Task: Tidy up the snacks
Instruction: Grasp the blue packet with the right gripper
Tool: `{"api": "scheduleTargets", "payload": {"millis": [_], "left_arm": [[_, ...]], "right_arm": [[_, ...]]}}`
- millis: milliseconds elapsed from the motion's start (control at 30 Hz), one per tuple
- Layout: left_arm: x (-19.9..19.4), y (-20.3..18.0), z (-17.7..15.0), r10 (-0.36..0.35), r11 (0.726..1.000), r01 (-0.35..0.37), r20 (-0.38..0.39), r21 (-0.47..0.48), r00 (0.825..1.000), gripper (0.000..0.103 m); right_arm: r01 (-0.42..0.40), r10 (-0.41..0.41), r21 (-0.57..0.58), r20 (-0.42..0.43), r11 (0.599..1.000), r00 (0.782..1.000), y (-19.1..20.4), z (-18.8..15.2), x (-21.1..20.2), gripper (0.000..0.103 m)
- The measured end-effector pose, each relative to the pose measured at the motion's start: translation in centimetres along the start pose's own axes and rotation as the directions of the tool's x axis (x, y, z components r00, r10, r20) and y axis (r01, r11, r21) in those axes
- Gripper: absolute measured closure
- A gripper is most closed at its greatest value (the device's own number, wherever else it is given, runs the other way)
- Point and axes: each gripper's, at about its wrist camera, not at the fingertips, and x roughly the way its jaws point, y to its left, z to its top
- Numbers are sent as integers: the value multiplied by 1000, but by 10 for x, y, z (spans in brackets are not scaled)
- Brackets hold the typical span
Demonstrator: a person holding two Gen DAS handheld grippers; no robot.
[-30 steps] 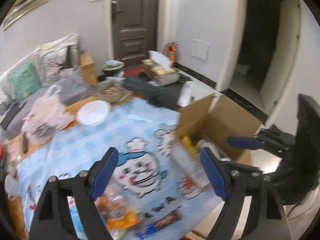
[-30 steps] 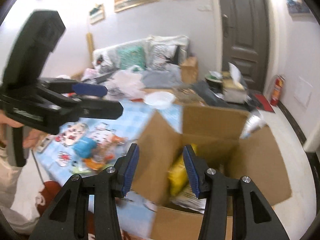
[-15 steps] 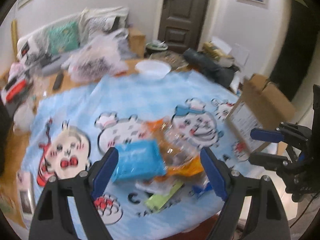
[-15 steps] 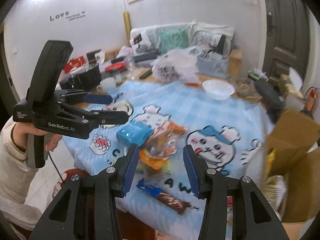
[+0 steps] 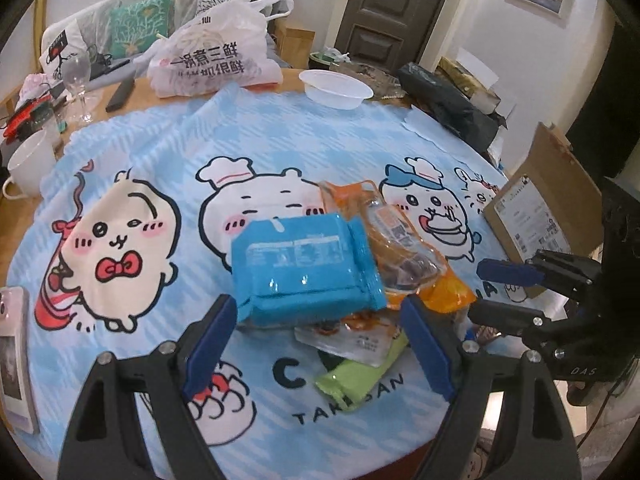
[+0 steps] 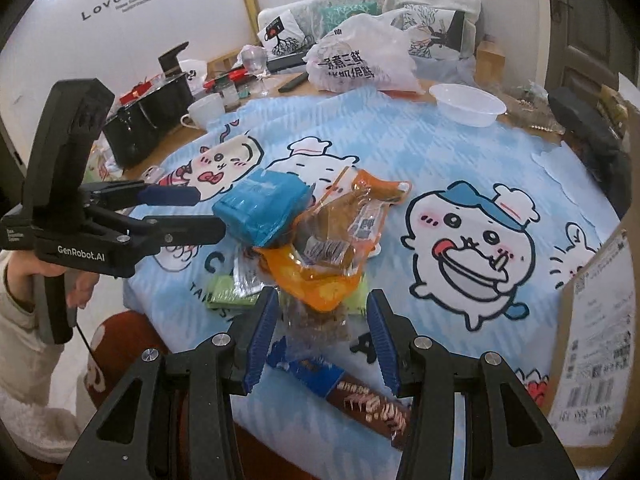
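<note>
Both views have swung off the brown cardboard box (image 6: 592, 360) onto the snack heap at the near edge of the cloth-covered desk (image 5: 168, 152). Left hand-held gripper (image 5: 320, 340) released, wide, before the glossy blue rectangular packet (image 5: 304, 268); right hand-held gripper (image 6: 320, 332) released over the clear orange-edged pouch (image 6: 332, 248). Advice: take the top item only, squarely, as the wrappers overlap and look slippery

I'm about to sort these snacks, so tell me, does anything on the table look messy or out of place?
Yes. The snacks sit in a loose heap near the table's front edge: the blue pack leans on the orange packets, with a green packet half buried. The chocolate bar lies at the very edge of the tablecloth.
</note>
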Motion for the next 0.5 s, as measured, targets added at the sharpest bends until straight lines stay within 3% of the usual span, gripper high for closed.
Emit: {"api": "scheduleTargets", "payload": {"millis": [300, 367, 400, 500], "left_arm": [[23, 18, 13, -29, 998, 28, -30, -51, 999, 22], [24, 22, 13, -47, 997, 45, -37, -58, 998, 30], [26, 24, 14, -61, 997, 58, -45, -59, 997, 41], [25, 33, 14, -71, 995, 67, -41, -77, 997, 44]], "right_arm": [[-18, 18, 2, 8, 1000, 1000, -2, 20, 15, 59], [-21, 22, -16, 16, 1000, 1000, 0, 26, 15, 58], [-23, 23, -25, 17, 999, 1000, 2, 30, 16, 57], [-29, 30, -49, 20, 998, 999, 5, 41, 23, 56]]}}
